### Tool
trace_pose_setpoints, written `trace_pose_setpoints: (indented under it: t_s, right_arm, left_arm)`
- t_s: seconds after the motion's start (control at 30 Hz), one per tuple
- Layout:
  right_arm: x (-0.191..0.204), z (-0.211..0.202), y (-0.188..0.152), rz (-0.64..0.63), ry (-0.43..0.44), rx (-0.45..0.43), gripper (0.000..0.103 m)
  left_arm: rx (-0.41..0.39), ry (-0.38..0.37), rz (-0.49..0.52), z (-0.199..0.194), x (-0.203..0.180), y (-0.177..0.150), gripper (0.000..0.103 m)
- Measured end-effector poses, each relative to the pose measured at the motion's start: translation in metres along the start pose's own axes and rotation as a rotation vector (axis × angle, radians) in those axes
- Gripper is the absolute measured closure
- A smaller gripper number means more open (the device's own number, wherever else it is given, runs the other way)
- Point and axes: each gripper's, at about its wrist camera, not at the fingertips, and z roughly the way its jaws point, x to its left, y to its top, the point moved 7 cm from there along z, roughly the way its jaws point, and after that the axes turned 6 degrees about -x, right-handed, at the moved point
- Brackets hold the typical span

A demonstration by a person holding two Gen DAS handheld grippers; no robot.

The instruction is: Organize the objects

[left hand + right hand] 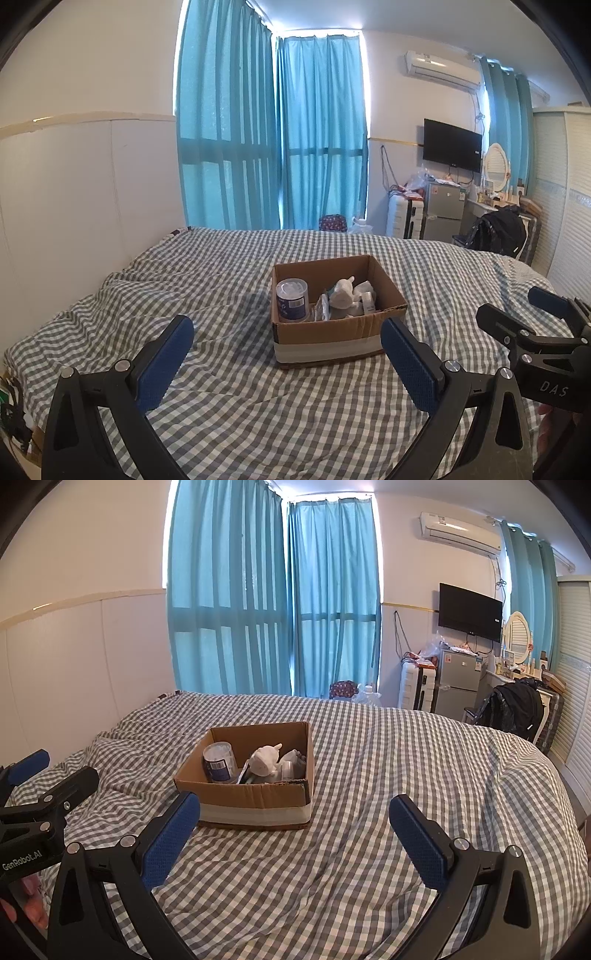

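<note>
Cardboard is the material of the box [334, 332] that sits on the bed [229, 280], a little right of the middle in the left wrist view and a little left of the middle in the right wrist view [255, 794]. A pale band of tape runs around its lower part. Inside it, at the left, a round can [291, 300] with a blue label stands upright. Beside the can lies a white soft toy [341, 293], and some small white items lie at the right side; what they are I cannot tell. The bed has a cover with grey and white checks, wrinkled in the left part of the frame.

The left gripper [286, 363] is at the bottom of its own view, above the cover. Its blue fingers [164, 363] stand wide apart and hold nothing. The near wall of the box is seen between them, and they do not touch it.

The right gripper [293, 840] is also at the bottom of its own view, with fingers [170, 840] wide apart and nothing between them. The box is ahead of its left finger and apart from it. In the left wrist view the right gripper shows at the right edge [539, 317].

Behind the bed hang blue curtains [269, 140]. In the upper right are an air conditioner [441, 68] and a black TV [452, 144].
</note>
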Motion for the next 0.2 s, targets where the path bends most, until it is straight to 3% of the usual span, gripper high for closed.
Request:
trace_pose_setpoints:
  t_s: [0.2]
  right_arm:
    - [0.0006, 0.0005, 0.0007, -0.009, 0.0, 0.002, 0.0]
  left_arm:
    - [-0.008, 0.012, 0.004, 0.0017, 0.0019, -0.0019, 0.0]
